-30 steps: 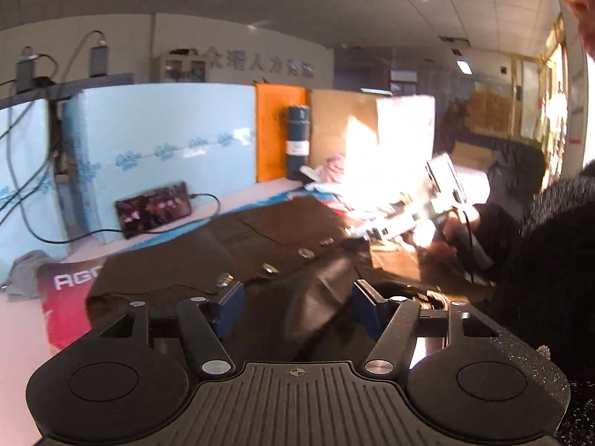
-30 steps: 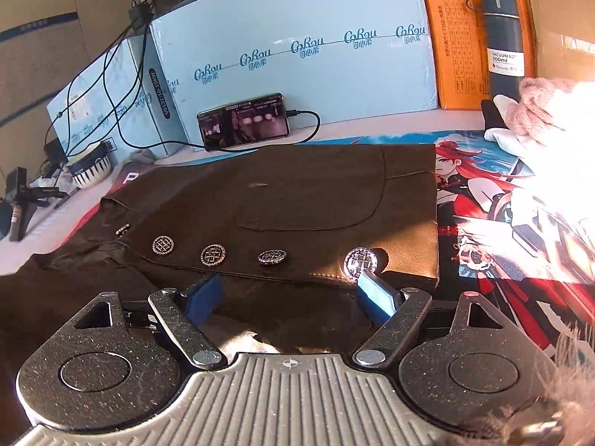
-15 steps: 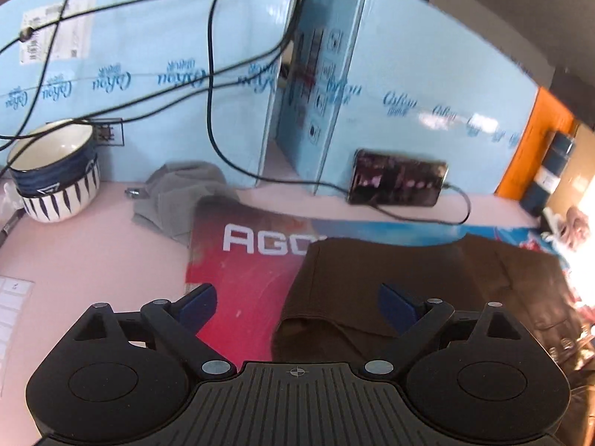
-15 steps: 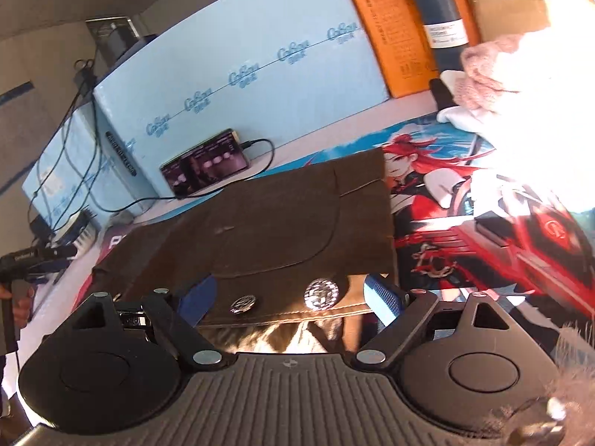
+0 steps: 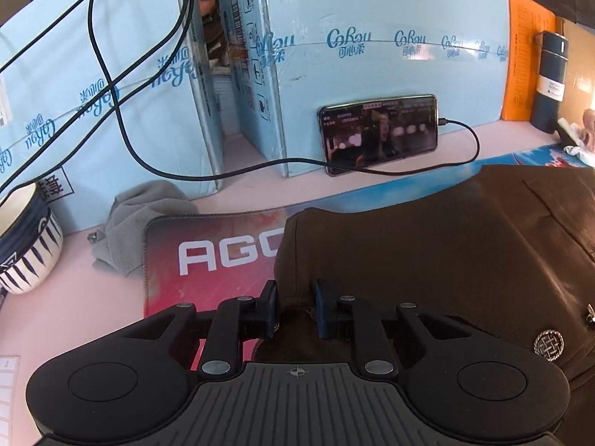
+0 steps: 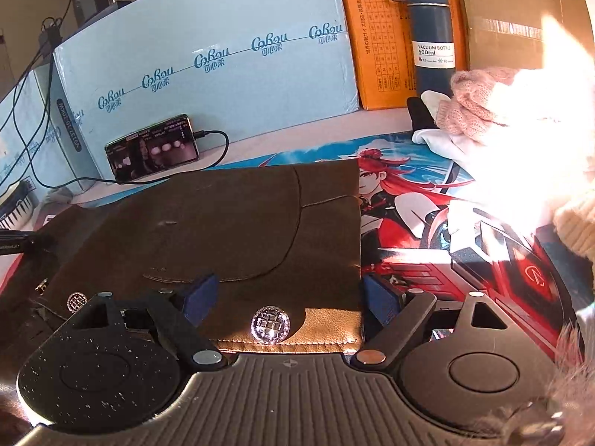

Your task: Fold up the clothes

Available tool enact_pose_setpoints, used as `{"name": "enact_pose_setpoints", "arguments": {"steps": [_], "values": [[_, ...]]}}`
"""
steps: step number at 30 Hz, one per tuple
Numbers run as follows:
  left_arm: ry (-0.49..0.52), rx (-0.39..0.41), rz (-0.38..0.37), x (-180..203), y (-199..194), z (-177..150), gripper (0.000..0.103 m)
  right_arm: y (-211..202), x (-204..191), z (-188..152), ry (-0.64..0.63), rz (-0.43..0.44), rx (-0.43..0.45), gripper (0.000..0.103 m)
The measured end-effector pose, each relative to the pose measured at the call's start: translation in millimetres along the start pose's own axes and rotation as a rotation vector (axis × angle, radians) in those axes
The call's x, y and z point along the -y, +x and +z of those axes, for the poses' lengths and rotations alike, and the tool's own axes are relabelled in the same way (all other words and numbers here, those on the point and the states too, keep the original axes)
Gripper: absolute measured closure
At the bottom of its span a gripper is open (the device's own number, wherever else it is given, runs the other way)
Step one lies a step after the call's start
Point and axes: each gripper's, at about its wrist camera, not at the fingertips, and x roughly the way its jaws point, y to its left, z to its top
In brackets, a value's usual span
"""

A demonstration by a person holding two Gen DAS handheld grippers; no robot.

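Behind our bench (image 5: 55, 319) stand pale blue cartons (image 6: 208, 55), a phone (image 5: 379, 133) propped against them. The brown garment (image 5: 427, 245) lies on the printed mat (image 6: 427, 223). Our left claw (image 5: 295, 306) pinches its edge; our right claw (image 6: 286, 297) hangs released over its buttons (image 6: 270, 323).

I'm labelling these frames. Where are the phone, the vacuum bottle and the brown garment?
phone (image 5: 379, 133), left wrist view, middle of its lit screen.
vacuum bottle (image 6: 433, 33), right wrist view, its dark blue body above the label.
brown garment (image 6: 230, 230), right wrist view, the flat top panel.
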Motion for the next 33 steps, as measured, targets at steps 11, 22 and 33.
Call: {"name": "enact_pose_setpoints", "arguments": {"steps": [11, 22, 33], "values": [[0.027, 0.035, 0.076, -3, 3, 13, 0.066, 8, 6, 14, 0.015, 0.006, 0.005, 0.021], [0.051, 0.194, -0.166, 35, -109, -26, 0.023, -70, 21, -10, 0.162, 0.043, 0.057, 0.018], [0.311, 0.149, -0.290, 120, -117, -69, 0.014, -113, 10, -47, 0.190, 0.094, -0.023, 0.018]]}}
